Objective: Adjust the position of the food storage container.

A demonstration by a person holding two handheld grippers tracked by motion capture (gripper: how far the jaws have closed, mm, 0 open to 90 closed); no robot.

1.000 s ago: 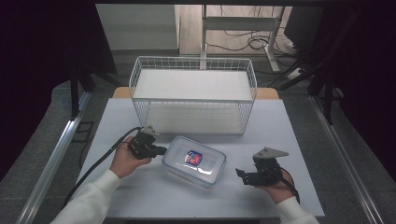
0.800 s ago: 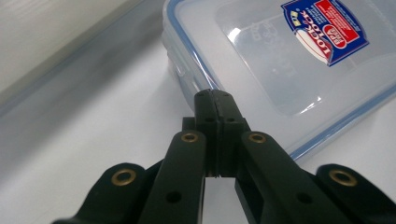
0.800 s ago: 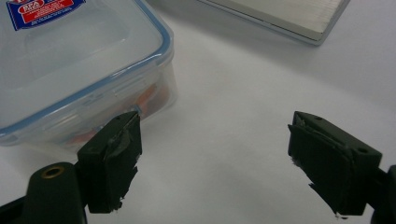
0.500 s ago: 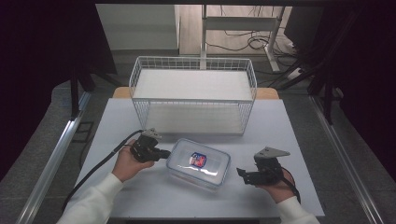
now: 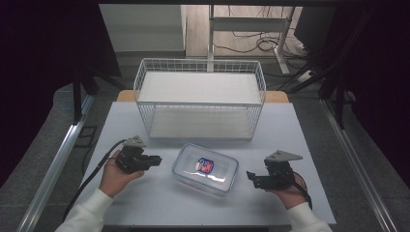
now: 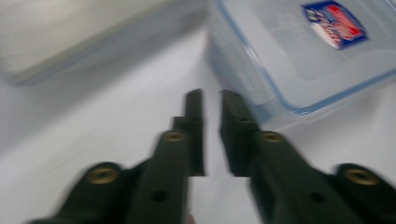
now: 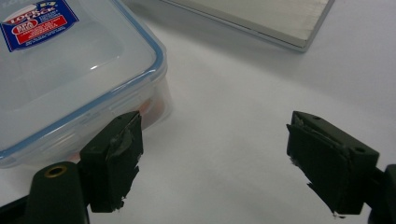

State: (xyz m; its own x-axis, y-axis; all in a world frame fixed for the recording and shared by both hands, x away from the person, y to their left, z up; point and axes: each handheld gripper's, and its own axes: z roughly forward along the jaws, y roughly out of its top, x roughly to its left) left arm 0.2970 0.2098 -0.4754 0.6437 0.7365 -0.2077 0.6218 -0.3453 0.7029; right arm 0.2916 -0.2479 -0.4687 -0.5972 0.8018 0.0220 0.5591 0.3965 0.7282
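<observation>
The left hand-held gripper (image 5: 155,160) has just been opening to a small gap, nothing inside. The right hand-held gripper (image 5: 252,178) is wide open. The clear box (image 5: 205,168) sits between them on the bench (image 5: 145,203). A sideways bump could slide it

White wire basket (image 5: 200,99) on the table (image 5: 300,130), beyond both tools and well apart from them. Metal rail (image 5: 53,166) along the floor, outward of the left one.
</observation>
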